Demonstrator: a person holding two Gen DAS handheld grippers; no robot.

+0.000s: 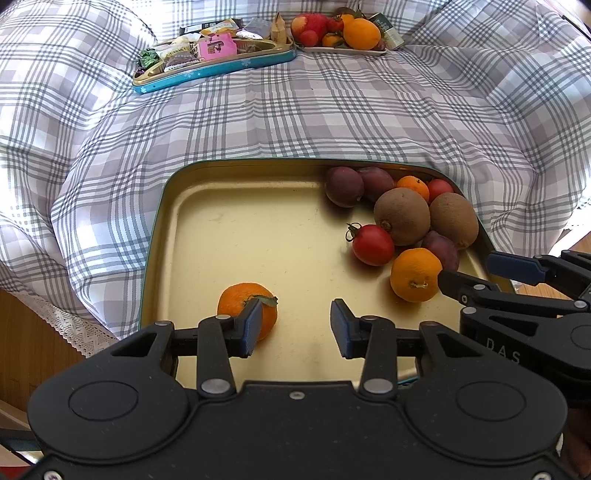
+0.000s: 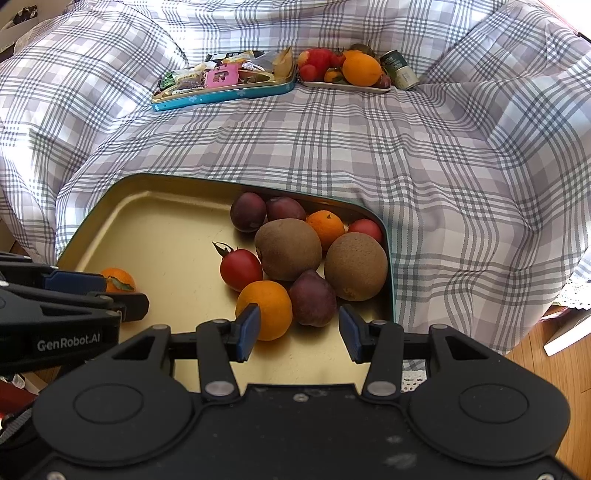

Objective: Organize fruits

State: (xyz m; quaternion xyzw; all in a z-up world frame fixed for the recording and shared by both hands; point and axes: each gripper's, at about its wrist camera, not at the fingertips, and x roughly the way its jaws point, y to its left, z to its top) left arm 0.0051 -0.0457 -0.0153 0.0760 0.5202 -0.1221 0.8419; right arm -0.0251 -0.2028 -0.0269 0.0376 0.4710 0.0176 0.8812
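Both tools spread – left tool [image 1: 295, 328], right tool [image 2: 299, 328] – above gold tray [image 1: 258, 236], empty.

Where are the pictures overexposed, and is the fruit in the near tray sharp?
Left wrist view: the plaid cloth burns out white at the top left; the kiwis in the gold tray are sharp. Right wrist view: glare whitens the cloth at the left edge; the cherry tomato is sharp; straight lines bow toward the edges.
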